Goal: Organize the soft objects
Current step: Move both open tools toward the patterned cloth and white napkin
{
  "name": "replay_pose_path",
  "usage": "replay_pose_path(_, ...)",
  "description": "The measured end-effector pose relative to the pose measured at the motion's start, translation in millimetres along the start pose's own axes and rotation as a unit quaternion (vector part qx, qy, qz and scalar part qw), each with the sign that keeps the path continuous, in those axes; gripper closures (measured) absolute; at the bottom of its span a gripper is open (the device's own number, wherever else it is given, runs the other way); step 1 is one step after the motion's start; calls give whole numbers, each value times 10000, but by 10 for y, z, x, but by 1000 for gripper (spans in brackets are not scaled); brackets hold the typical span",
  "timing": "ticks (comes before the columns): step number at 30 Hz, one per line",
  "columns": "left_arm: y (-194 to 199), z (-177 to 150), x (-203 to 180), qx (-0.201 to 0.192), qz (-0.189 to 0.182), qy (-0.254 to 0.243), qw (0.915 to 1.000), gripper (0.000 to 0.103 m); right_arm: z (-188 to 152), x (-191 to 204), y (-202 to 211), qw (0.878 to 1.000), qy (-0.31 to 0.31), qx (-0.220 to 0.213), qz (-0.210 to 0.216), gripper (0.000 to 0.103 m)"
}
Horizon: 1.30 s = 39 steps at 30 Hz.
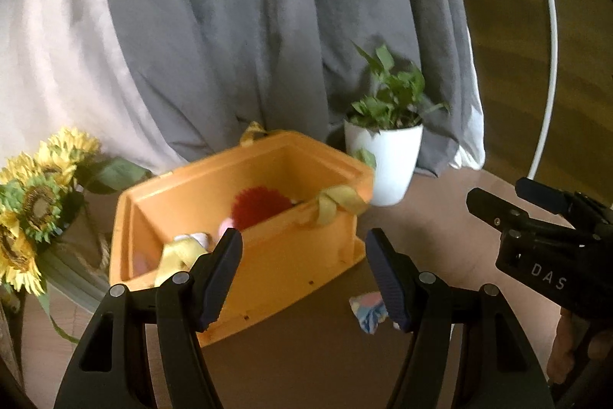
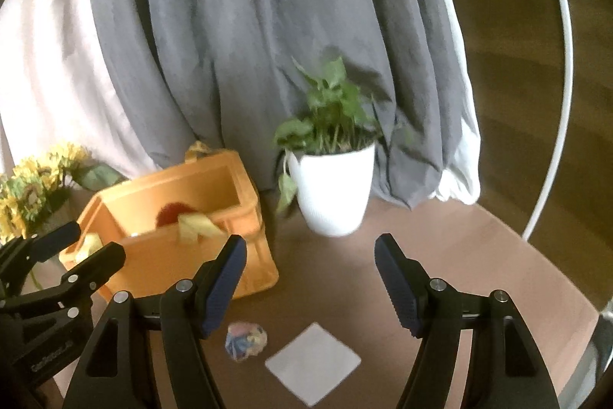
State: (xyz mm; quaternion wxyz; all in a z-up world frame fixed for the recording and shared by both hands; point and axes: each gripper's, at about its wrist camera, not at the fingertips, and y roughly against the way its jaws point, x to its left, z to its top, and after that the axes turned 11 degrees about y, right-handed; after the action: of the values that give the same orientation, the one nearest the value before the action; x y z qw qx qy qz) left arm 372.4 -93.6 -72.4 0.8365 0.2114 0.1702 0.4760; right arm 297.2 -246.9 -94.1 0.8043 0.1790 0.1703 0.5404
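An orange crate with yellow ribbon handles stands on the brown table. Inside it lie a red spiky ball and pale soft toys. A small multicoloured soft ball lies on the table in front of the crate, beside a pale square cloth. My left gripper hovers open over the crate's near right corner, nothing between its fingers. My right gripper hangs open above the cloth and the ball, holding nothing.
A white pot with a green plant stands behind the crate to its right. Sunflowers sit at the left. Grey and white curtains hang behind. A white hoop curves at the right. A hand grips the right tool.
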Motion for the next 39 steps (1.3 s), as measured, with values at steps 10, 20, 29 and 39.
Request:
replay_pose_path(10, -161, -312, -34, 384, -310, -520, 9974, 37, -394, 81, -54, 9981, -21, 592, -140, 32)
replay_pose_path(20, -415, -514, -90, 629, -579, -971, 9916, 37, -639, 115, -214, 9944, -44, 1040, -170, 32)
replay_pose_path(29, -694, -646, -96, 896, -818, -1185, 9855, 37, -807, 124, -435, 9911, 13, 1319, -176, 32)
replay_pose_path(39, -908, -737, -118, 1061, -1031, -1334, 9799, 37, -940, 185, -636, 9883, 92, 1521, 12, 32)
